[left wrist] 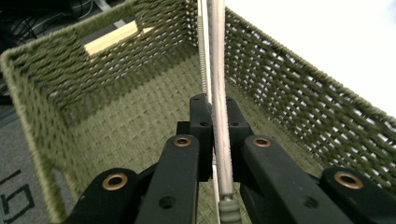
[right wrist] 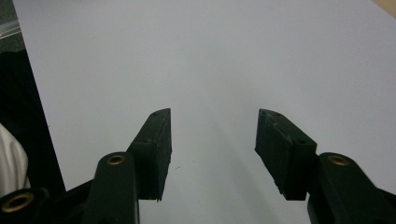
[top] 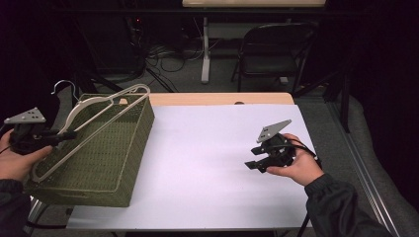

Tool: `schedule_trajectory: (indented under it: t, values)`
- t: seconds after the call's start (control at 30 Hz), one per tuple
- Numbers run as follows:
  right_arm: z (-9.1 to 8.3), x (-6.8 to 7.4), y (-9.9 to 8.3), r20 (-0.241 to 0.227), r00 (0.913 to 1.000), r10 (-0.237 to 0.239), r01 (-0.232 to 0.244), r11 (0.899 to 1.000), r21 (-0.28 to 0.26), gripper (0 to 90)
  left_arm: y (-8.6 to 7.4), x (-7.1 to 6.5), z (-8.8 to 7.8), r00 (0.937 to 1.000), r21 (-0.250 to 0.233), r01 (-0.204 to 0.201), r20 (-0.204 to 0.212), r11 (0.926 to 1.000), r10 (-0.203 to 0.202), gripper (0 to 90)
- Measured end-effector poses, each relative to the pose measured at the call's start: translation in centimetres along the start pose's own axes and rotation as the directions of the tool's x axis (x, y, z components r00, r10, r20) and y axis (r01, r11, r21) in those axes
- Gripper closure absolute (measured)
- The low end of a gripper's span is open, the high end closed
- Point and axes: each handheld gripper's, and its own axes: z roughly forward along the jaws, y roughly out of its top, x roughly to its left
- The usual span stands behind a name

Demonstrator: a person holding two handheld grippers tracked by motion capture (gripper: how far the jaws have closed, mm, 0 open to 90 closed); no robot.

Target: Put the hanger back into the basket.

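A: Dark room, a folding chair (top: 269, 52) behind, white worktop (top: 207, 163) bare in the middle.

B: My left jaws (left wrist: 215, 135) pinch the hanger (top: 94, 116) over the basket (top: 106, 163) at the worktop's left edge. I'd keep it level and lower it slowly, clear of the rim. My right jaws (right wrist: 212, 154) hang spread, empty.

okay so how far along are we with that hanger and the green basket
Done: the left gripper is shut on the hanger, clamped on one bar. In hand: the hanger hangs tilted over the woven basket, its hook past the far rim; the basket floor looks bare. Left: whether it is going in or coming out cannot be told. The right gripper waits open over the white table.
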Motion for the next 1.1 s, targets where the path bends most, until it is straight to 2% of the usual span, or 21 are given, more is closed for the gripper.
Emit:
schedule_trajectory:
  t: [0.03,0.07,0.13,0.33,0.37,0.43,0.47,0.5,0.53,0.57,0.67,0.83,0.9,1.03,1.1]
  values:
    - [-0.1,0.0,0.0,0.001,1.0000,-0.002,0.002,1.000,0.020,45.5,-0.2,0.2,0.0,1.0000,0.008,0.001,-0.003,1.0000,-0.001,86.7]
    - [0.3,0.0,-0.1,0.005,1.0000,0.002,-0.002,1.000,-0.022,45.5,-0.4,0.3,0.0,1.0000,0.015,0.007,-0.006,0.9999,-0.007,86.6]
    - [0.4,0.0,-0.1,-0.002,1.0000,0.000,0.000,1.000,-0.002,45.5,-0.9,0.5,0.1,0.9998,0.027,0.017,-0.007,0.9995,-0.016,86.6]
    - [0.3,0.1,-0.1,-0.006,1.0000,-0.002,0.002,1.000,0.016,45.5,-2.2,0.9,0.9,0.9988,0.056,0.048,-0.016,0.9973,-0.047,86.5]
    - [0.4,0.1,-0.2,-0.006,1.0000,0.001,-0.001,1.000,0.006,45.5,-2.4,1.0,1.1,0.9984,0.057,0.056,-0.014,0.9968,-0.055,86.5]
    - [0.3,0.1,-0.3,0.000,1.0000,0.004,-0.004,1.000,0.006,45.5,-3.0,1.0,1.7,0.9985,0.062,0.055,-0.012,0.9966,-0.054,86.5]
    - [0.2,0.0,-0.2,-0.001,1.0000,0.005,-0.005,1.000,0.025,45.5,-3.2,0.9,1.9,0.9984,0.069,0.055,-0.011,0.9961,-0.055,86.5]
    - [0.2,0.0,-0.3,-0.004,1.0000,0.006,-0.006,1.000,0.011,45.5,-3.5,0.9,2.3,0.9987,0.076,0.050,-0.011,0.9958,-0.050,86.4]
    - [0.1,0.0,-0.3,-0.002,1.0000,0.005,-0.005,1.000,0.027,45.5,-3.7,0.8,2.7,0.9988,0.085,0.049,-0.008,0.9952,-0.048,86.4]
    - [0.3,0.0,-0.4,0.001,1.0000,0.010,-0.010,1.000,0.002,45.5,-3.9,0.7,3.0,0.9991,0.092,0.041,-0.005,0.9949,-0.041,86.4]
    - [0.4,0.0,-0.4,-0.001,1.0000,0.009,-0.009,1.000,0.003,45.5,-4.3,0.6,4.0,0.9994,0.127,0.035,-0.002,0.9914,-0.035,86.3]
    - [0.4,0.1,-0.4,-0.003,1.0000,0.007,-0.007,1.000,0.006,45.5,-4.8,0.5,5.1,0.9988,0.172,0.042,-0.031,0.9842,-0.038,86.1]
    - [0.4,0.1,-0.4,-0.003,1.0000,0.003,-0.003,1.000,0.006,45.5,-4.8,0.5,5.1,0.9986,0.176,0.047,-0.030,0.9833,-0.042,85.8]
    - [0.4,0.0,-0.6,0.000,0.9999,0.011,-0.011,1.000,-0.005,45.5,-4.9,0.7,4.6,0.9967,0.143,0.064,-0.059,0.9876,-0.056,81.4]
    - [0.3,0.0,-0.6,-0.004,1.0000,0.009,-0.009,1.000,0.019,45.5,-4.9,0.8,4.2,0.9943,0.128,0.088,-0.071,0.9878,-0.079,78.0]
